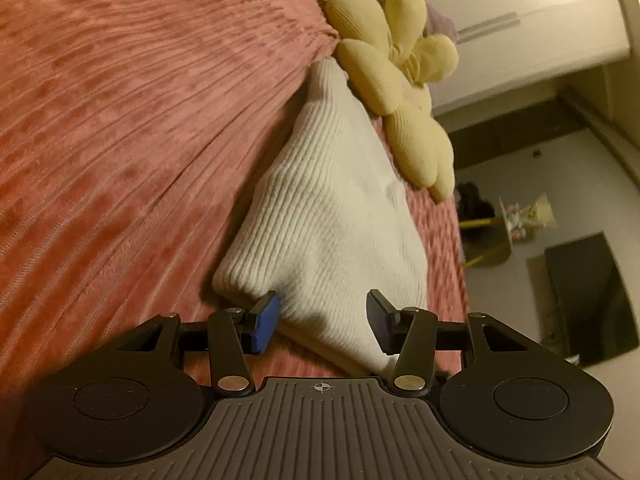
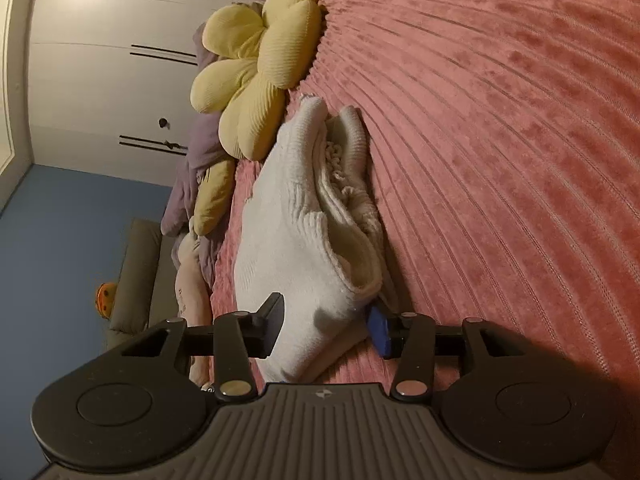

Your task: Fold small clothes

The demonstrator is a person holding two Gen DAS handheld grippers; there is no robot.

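A white ribbed knit garment [image 1: 328, 208] lies folded on the pink ribbed bedspread [image 1: 120, 120], near the bed's edge. My left gripper [image 1: 322, 322] straddles its near corner, with the blue pad at the fold and the dark pad over the cloth. Neither pad visibly presses, so the jaws are open. In the right wrist view the same garment [image 2: 288, 216] shows its layered open side. My right gripper [image 2: 328, 326] is open around the near end, with a shadowed gap beside the dark finger [image 2: 276, 320]. The blue pad [image 2: 379, 330] is at the cloth's edge.
A yellow flower-shaped cushion [image 1: 396, 80] [image 2: 256, 68] lies just past the garment's far end. A purple blanket [image 2: 200, 152] and a pale pink soft toy [image 2: 190, 276] lie along the bed's side. White wardrobe doors [image 2: 100, 60] stand behind. A dark flat object [image 1: 588, 300] lies on the floor.
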